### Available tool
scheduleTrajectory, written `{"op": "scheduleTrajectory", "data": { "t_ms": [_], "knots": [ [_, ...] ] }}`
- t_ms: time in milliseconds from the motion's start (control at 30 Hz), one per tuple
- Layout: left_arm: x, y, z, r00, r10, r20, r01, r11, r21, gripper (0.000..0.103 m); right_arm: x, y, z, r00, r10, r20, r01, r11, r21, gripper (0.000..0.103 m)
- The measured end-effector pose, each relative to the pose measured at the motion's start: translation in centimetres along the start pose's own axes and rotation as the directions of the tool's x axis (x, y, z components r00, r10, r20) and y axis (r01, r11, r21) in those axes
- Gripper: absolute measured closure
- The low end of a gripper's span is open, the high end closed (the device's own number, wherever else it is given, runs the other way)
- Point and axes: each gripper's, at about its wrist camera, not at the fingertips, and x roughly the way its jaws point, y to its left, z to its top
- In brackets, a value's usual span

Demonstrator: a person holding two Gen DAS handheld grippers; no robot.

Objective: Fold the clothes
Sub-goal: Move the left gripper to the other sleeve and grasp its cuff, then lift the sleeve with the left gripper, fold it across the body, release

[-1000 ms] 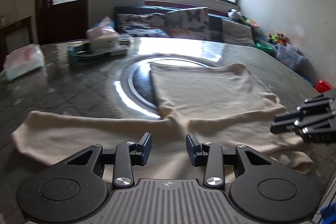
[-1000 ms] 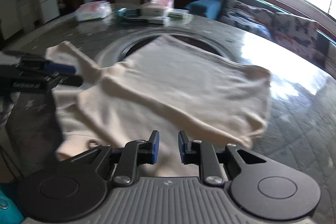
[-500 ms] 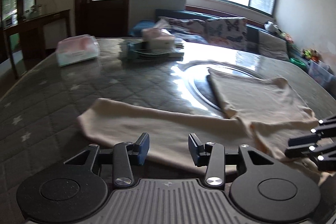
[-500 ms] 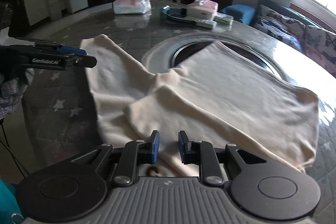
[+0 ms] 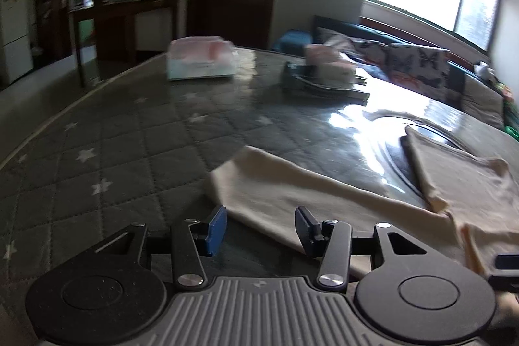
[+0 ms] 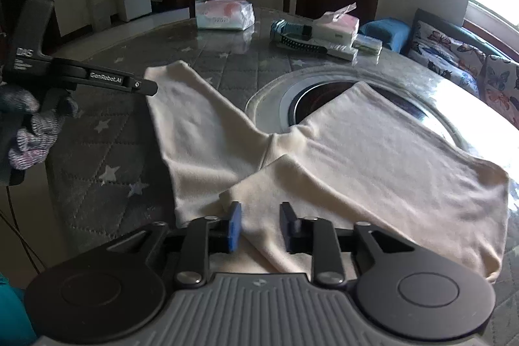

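My tongs' pads (image 6: 234, 226) are blue on black arms. The cream knit garment (image 6: 340, 158) lies on a grey quilted tablecloth (image 6: 107, 148) patterned with white stars, at nine o'clock.

A cream long-sleeved knit garment (image 6: 373, 158) lies spread on the round grey quilted star-patterned table (image 6: 107, 125), partly over its central glass turntable (image 6: 275, 96); behind the garment rest a clear-wrapped tissue pack (image 6: 225, 15) and, to its right, a pink-and-white tissue box (image 6: 337, 28).
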Motion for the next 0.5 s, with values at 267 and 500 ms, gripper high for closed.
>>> {"op": "scheduleTrajectory", "data": {
  "t_ms": [267,500],
  "knots": [
    [1.5,1.9,0.9,0.999,0.035,-0.012,-0.036,0.992,-0.119,0.055,-1.7,-0.9,-0.2,0.999,-0.027,0.023,0.026,1.000,0.015,0.077],
    [2.0,2.9,1.3,0.999,0.041,-0.005,-0.041,0.984,-0.174,0.069,-2.4,-1.7,-1.0,0.998,-0.052,0.026,0.050,0.998,0.048,0.077]
  ]
}}
